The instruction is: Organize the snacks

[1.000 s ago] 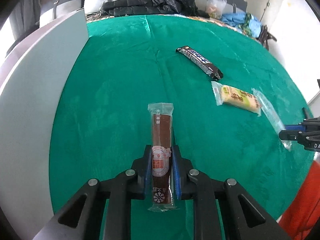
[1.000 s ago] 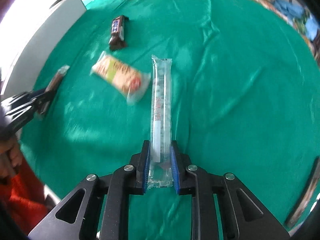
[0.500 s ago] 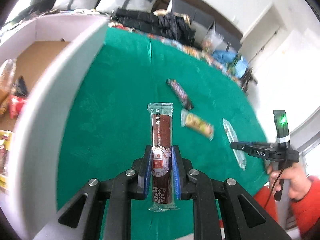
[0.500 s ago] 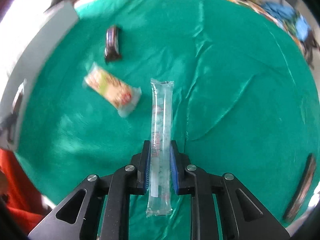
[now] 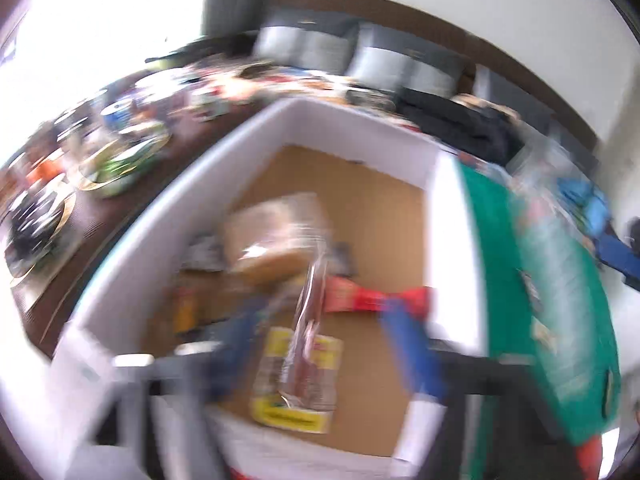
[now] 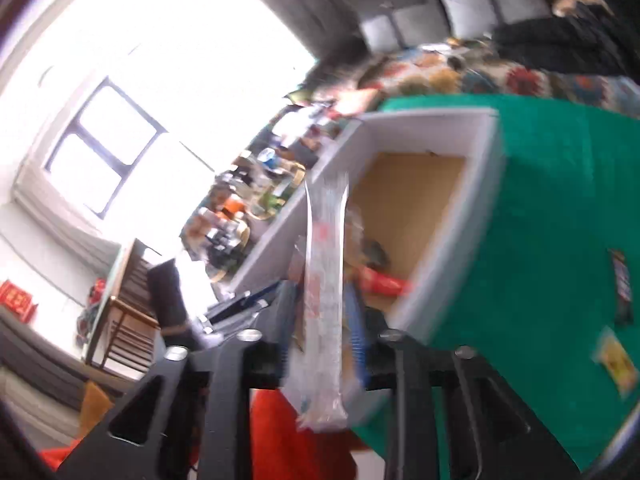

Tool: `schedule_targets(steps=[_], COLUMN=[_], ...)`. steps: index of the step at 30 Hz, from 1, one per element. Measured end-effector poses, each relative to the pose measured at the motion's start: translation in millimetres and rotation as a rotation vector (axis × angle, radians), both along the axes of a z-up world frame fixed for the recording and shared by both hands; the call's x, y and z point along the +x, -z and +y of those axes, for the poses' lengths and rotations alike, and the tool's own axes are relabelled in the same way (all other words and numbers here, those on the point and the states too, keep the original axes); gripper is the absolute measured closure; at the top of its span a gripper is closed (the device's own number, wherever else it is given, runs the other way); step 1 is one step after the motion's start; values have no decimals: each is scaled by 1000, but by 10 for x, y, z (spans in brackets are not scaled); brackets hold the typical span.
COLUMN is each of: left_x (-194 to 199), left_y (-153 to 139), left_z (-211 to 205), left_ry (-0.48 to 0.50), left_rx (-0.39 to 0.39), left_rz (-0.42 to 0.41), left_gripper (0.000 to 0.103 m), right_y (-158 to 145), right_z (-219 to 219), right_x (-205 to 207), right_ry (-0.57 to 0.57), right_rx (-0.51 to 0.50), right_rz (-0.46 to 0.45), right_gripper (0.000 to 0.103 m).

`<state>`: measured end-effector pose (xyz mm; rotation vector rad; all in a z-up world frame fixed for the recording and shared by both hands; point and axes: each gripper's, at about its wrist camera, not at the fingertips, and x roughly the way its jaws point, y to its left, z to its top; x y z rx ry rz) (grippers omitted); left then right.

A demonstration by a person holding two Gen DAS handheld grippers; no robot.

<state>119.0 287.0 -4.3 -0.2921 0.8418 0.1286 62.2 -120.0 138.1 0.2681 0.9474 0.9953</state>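
Blurred brown snack stick (image 5: 310, 320) hangs loose between the opening left hand-held gripper (image 5: 320, 344) over the box (image 5: 360, 128).

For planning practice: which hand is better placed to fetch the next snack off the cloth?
Likely left: the left gripper is opening wide, brown stick loose over the box; the right gripper, opening, has the clear stick between its jaws.

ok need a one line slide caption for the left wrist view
Left gripper opening over the white box, the brown snack stick loose between its jaws above snacks already inside.
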Motion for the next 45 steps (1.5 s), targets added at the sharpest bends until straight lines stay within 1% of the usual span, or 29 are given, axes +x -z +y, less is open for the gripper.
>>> schedule_targets(steps=[1,3,5,6,7,8,10,12,13,15,16,17,18,20,23,24,25,26,28,29,30,32,34,36,40,45], left_x=[-85,-189,-253,-307,-310,-312,-269,-227,-209,-168,-127,-59,-17,133,377,474,530,622,781,814,825,833,814,824,847,809], left_y=[-1,14,7,8,-15,-47,-147,-205,-205,-108,-7,174,264,594,954,1047,1101,1179,1293,1340,1353,1378,1399,1405,1425,1421], left_z=[112,195,151,70,-71,-194,-600,-971,-1222,-1724,-1957,-2247,-2390,-2724,-3020,-3090,-3112,-3146,-3178,-3181,-3196,-3179,-3149,-3142,-3149,-3149], left_ry=[-49,-79,-89,-83,-49,-16,81,168,224,336,390,449,473,504,499,496,495,492,479,476,473,470,468,466,458,457], left_rx=[-9,-32,-57,-63,-76,-84,-98,-109,-117,-136,-144,-144,-138,-100,-22,20,46,92,162,173,202,201,201,201,200,200], left_rz=[-20,-38,-44,-46,-55,-64,-99,-114,-111,-91,-68,-23,0,67,132,140,141,143,153,163,144,115,92,90,85,83], left_gripper=[9,7,7,7,7,7,7,5,4,1,1,1,1,1,1,1,1,1,1,1,0,0,0,0,0,0], right_y=[4,-7,49,106,209,336,649,1086,1290,1700,1838,1963,2064,2182,2270,2277,2260,2278,2293,2331,2348,2375,2405,2430,2453,2455], right_z=[8,-36,-305,-495,-653,-906,-1289,-1816,-2035,-2520,-2680,-2842,-2986,-3132,-3295,-3327,-3331,-3366,-3381,-3377,-3374,-3395,-3422,-3429,-3441,-3433], right_x=[-28,-53,-57,-44,153,141,227,212,189,73,19,-57,-134,-226,-285,-276,-285,-253,-100,37,157,274,313,316,362,373], right_ry=[7,36,80,119,148,196,282,394,445,543,575,607,638,676,714,724,733,745,767,777,793,829,853,867,869,873], right_rx=[0,-8,-40,-80,-113,-173,-280,-429,-496,-618,-651,-675,-689,-699,-692,-692,-692,-692,-700,-703,-686,-670,-644,-640,-640,-642], right_rz=[-9,-34,-80,-118,-145,-179,-209,-220,-217,-193,-181,-169,-161,-150,-127,-120,-116,-110,-90,-75,-72,-63,-62,-78,-72,-67], right_gripper=[54,54,50,42,36,35,35,35,35,35,35,35,35,35,35,35,35,35,35,33,31,31,26,23,19,17])
